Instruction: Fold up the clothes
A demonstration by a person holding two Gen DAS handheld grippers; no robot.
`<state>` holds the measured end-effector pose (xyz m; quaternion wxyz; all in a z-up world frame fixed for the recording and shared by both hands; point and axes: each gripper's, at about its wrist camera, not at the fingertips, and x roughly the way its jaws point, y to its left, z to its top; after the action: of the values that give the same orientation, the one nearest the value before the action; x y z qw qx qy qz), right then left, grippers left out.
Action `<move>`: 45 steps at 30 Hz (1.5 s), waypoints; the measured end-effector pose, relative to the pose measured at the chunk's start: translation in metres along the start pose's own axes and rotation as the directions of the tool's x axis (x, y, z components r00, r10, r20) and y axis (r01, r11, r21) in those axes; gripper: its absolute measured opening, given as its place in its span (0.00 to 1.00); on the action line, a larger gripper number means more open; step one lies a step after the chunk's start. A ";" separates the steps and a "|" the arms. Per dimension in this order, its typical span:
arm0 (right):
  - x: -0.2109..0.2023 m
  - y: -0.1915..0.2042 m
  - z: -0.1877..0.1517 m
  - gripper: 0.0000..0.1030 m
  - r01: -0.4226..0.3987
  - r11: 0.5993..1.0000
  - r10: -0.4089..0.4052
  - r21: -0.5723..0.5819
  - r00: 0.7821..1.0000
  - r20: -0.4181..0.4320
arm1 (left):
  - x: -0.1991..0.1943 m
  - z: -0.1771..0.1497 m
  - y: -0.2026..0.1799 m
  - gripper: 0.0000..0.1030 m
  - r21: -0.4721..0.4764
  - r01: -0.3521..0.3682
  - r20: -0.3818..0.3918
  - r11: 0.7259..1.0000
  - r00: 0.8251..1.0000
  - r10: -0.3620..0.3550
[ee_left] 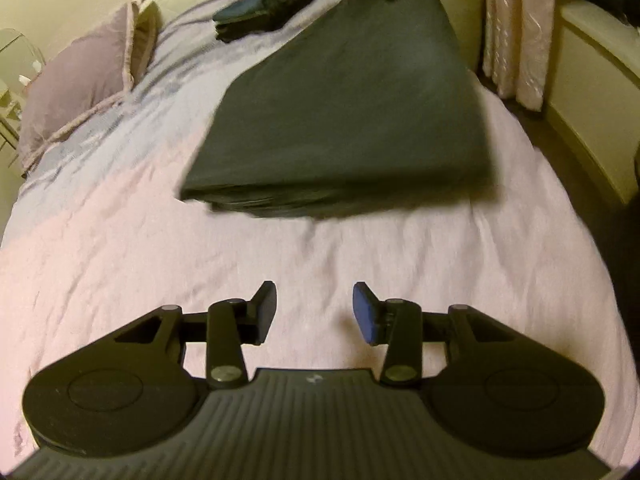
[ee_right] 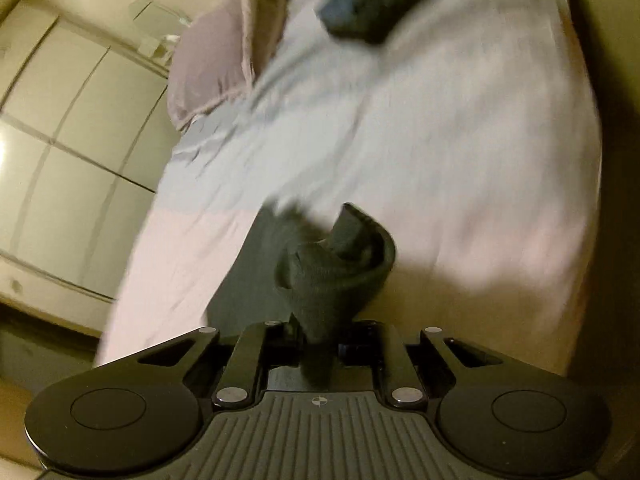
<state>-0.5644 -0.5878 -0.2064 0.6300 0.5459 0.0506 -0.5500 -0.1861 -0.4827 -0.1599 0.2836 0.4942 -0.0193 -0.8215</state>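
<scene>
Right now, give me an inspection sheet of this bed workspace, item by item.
Surface: bed with pale pink cover, wrinkled, bare in front of the left gripper.
Job's things: dark folded garment, one corner lifted off the bed; a bunched part sits in the right gripper.
Clutter: small pile of dark clothes at the far side; mauve pillow beside it.
Grippers: left gripper open, nothing between the jaws; right gripper shut on the dark folded garment.
Cables: nothing seen.
Surroundings: pale curtain beyond the bed's right edge; white panelled doors behind the pillow. The right wrist view is blurred.
</scene>
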 end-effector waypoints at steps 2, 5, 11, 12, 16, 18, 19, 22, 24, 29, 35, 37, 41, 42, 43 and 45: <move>0.003 -0.008 0.045 0.13 0.049 0.997 -0.048 -0.066 0.999 0.024 | 0.006 0.014 -0.001 0.37 0.006 -0.005 0.009 1.000 1.000 0.005; 0.030 -0.027 0.092 0.13 0.126 0.982 -0.120 -0.142 0.992 0.046 | 0.026 0.038 -0.002 0.37 0.020 -0.011 0.015 1.000 1.000 0.010; 0.063 -0.062 0.099 0.35 0.236 0.955 -0.240 -0.178 0.971 -0.004 | 0.061 0.081 0.007 0.37 0.031 -0.020 0.006 0.999 1.000 0.020; 0.057 -0.063 0.095 0.44 0.248 0.951 -0.251 -0.184 0.968 0.006 | 0.064 0.085 0.008 0.37 0.033 -0.020 0.001 0.999 1.000 0.019; 0.031 -0.065 0.076 0.60 0.290 0.934 -0.289 -0.207 0.957 0.036 | 0.073 0.098 0.010 0.37 0.053 -0.014 -0.030 0.999 0.999 0.016; 0.013 -0.056 0.056 0.60 0.293 0.930 -0.295 -0.221 0.955 0.027 | 0.075 0.101 0.009 0.37 0.061 -0.008 -0.055 0.998 0.998 0.012; 0.004 -0.050 0.045 0.60 0.289 0.929 -0.293 -0.232 0.956 0.020 | 0.075 0.101 0.008 0.37 0.063 -0.004 -0.069 0.998 0.998 0.008; -0.021 -0.026 0.010 0.60 0.266 0.923 -0.276 -0.277 0.961 0.001 | 0.067 0.101 0.005 0.37 0.076 0.006 -0.088 0.997 0.996 0.001; -0.034 -0.013 -0.012 0.60 0.261 0.920 -0.271 -0.292 0.962 0.004 | 0.057 0.099 0.002 0.37 0.077 0.005 -0.089 0.997 0.996 0.002; -0.061 0.013 -0.057 0.60 0.251 0.931 -0.257 -0.264 0.966 0.011 | 0.029 0.092 -0.004 0.37 0.070 -0.004 -0.088 0.998 0.996 0.010; -0.091 0.039 -0.091 0.60 0.271 0.936 -0.267 -0.226 0.962 0.049 | 0.001 0.081 -0.016 0.38 0.090 0.000 -0.065 0.996 0.998 0.005; -0.099 0.045 -0.099 0.60 0.277 0.936 -0.270 -0.216 0.961 0.060 | -0.007 0.078 -0.020 0.38 0.095 0.004 -0.058 0.995 0.998 0.002; -0.115 0.055 -0.112 0.60 0.290 0.934 -0.280 -0.208 0.957 0.079 | -0.020 0.074 -0.026 0.39 0.093 0.006 -0.037 0.996 0.999 -0.003; -0.118 0.057 -0.115 0.60 0.296 0.932 -0.285 -0.209 0.955 0.082 | -0.021 0.074 -0.027 0.40 0.093 0.006 -0.031 0.996 1.000 -0.003; -0.120 0.059 -0.117 0.60 0.309 0.926 -0.297 -0.218 0.951 0.085 | -0.022 0.074 -0.028 0.43 0.095 0.003 -0.026 0.995 1.000 -0.001; -0.123 0.064 -0.121 0.60 0.349 0.899 -0.336 -0.263 0.937 0.096 | -0.022 0.074 -0.031 0.51 0.103 -0.006 -0.012 0.995 1.000 0.007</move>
<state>-0.4993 -0.4319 -0.1328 0.5943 0.4219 0.2070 -0.6526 -0.2532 -0.4647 -0.1140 0.2604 0.5130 -0.0616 -0.8156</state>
